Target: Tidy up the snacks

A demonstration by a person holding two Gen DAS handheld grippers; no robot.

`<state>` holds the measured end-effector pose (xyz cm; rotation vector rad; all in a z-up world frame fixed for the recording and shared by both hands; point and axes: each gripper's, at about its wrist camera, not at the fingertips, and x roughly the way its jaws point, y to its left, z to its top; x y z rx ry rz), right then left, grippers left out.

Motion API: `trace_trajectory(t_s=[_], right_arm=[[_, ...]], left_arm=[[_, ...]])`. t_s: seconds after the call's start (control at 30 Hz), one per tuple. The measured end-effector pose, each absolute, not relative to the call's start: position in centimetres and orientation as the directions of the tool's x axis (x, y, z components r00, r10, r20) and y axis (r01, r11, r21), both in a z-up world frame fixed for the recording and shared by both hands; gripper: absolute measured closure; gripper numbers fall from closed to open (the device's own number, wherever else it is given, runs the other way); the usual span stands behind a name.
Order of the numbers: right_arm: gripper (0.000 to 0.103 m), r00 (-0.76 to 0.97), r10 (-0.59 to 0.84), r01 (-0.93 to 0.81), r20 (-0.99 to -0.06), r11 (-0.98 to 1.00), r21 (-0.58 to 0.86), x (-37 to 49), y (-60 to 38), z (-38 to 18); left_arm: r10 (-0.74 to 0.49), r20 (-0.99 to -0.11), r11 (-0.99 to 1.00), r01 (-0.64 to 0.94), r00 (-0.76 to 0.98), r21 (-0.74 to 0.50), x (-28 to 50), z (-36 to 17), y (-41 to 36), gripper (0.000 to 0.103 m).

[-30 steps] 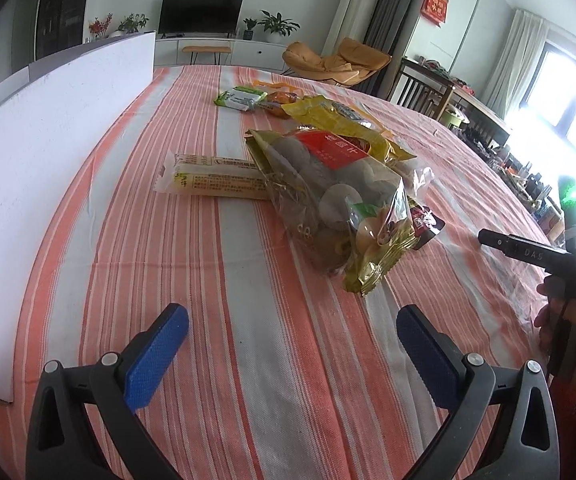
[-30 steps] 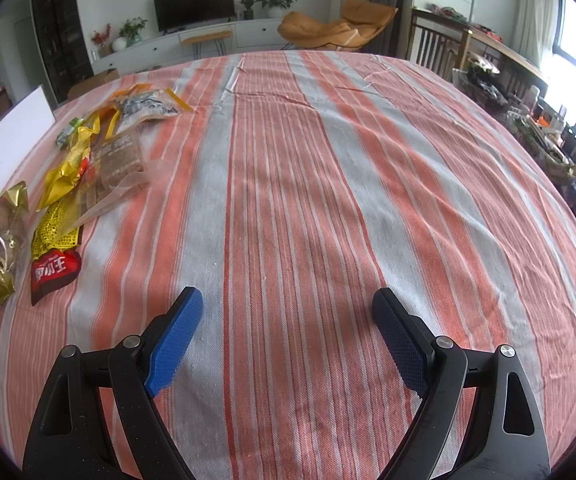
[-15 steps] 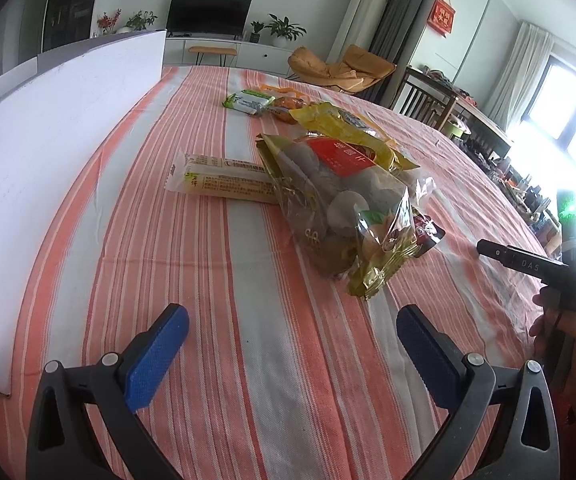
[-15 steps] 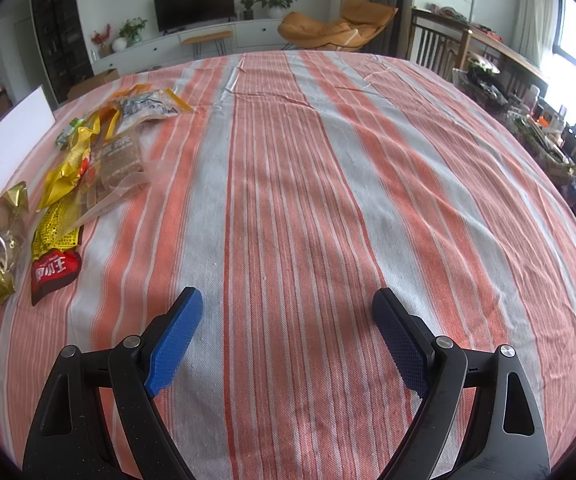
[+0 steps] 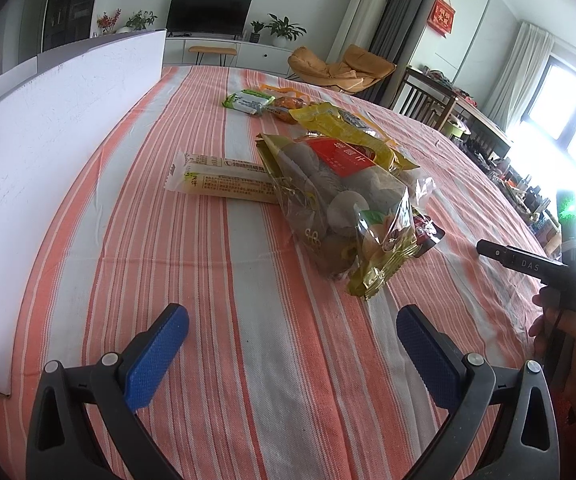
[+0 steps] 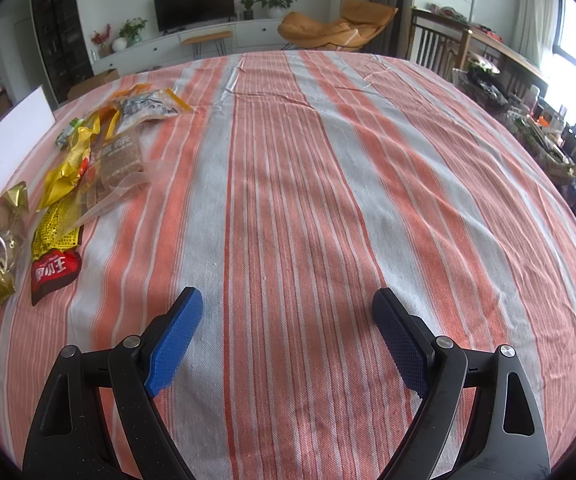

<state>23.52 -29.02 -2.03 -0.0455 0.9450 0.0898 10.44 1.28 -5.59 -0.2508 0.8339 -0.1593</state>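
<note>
Snacks lie bunched on the striped bench, nearest the clear bag of round pieces; both left tongs and right tongs gape empty. Film looks light, crinkly, slippery: pinch its gold sealed edge

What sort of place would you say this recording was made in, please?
Most likely a home living and dining room: a television on a low white cabinet, an orange lounge chair, and snack packets on a table under a striped tablecloth.
</note>
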Motion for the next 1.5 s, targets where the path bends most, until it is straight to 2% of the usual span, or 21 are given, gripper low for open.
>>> trace_trajectory(t_s=[0.5,0.67,0.73,0.87,1.0,1.27,1.43,1.5], right_arm=[[0.014,0.582,0.057,-0.097,-0.811,0.995,0.0,23.5,-29.0,-2.0],[0.014,0.582,0.057,-0.097,-0.811,0.995,0.0,23.5,-29.0,-2.0],[0.014,0.582,0.057,-0.097,-0.811,0.995,0.0,23.5,-29.0,-2.0],[0.014,0.582,0.057,-0.097,-0.811,0.995,0.0,23.5,-29.0,-2.0],[0.014,0.582,0.057,-0.097,-0.811,0.995,0.0,23.5,-29.0,-2.1],[0.014,0.582,0.055,-0.097,-0.811,0.995,-0.002,23.5,-29.0,-2.1],[0.009,0.573,0.064,-0.107,-0.817,0.994,0.002,24.2,-28.6,-2.1],[0.01,0.53,0.072,-0.114,-0.845,0.993,0.013,24.8,-28.1,-1.8]], left_arm=[[-0.241,-0.706,0.956,0.039,0.666,-0.289,10.4,-5.6,1.3,0.0],[-0.2,-0.709,0.961,-0.006,0.676,-0.277,8.7,-5.4,2.1,0.0],[-0.207,-0.733,0.966,0.018,0.648,-0.257,8.1,-5.6,2.1,0.0],[-0.136,-0.764,0.989,0.046,0.631,-0.139,8.0,-5.7,1.5,0.0],[-0.123,-0.774,0.991,0.037,0.622,-0.129,8.3,-6.0,1.4,0.0],[-0.061,-0.797,0.998,0.06,0.601,-0.031,8.4,-6.5,0.0,0.0],[-0.06,-0.801,0.997,0.078,0.596,-0.017,8.4,-6.5,-0.3,0.0],[-0.063,-0.8,0.997,0.08,0.597,-0.02,8.4,-6.4,-0.2,0.0]])
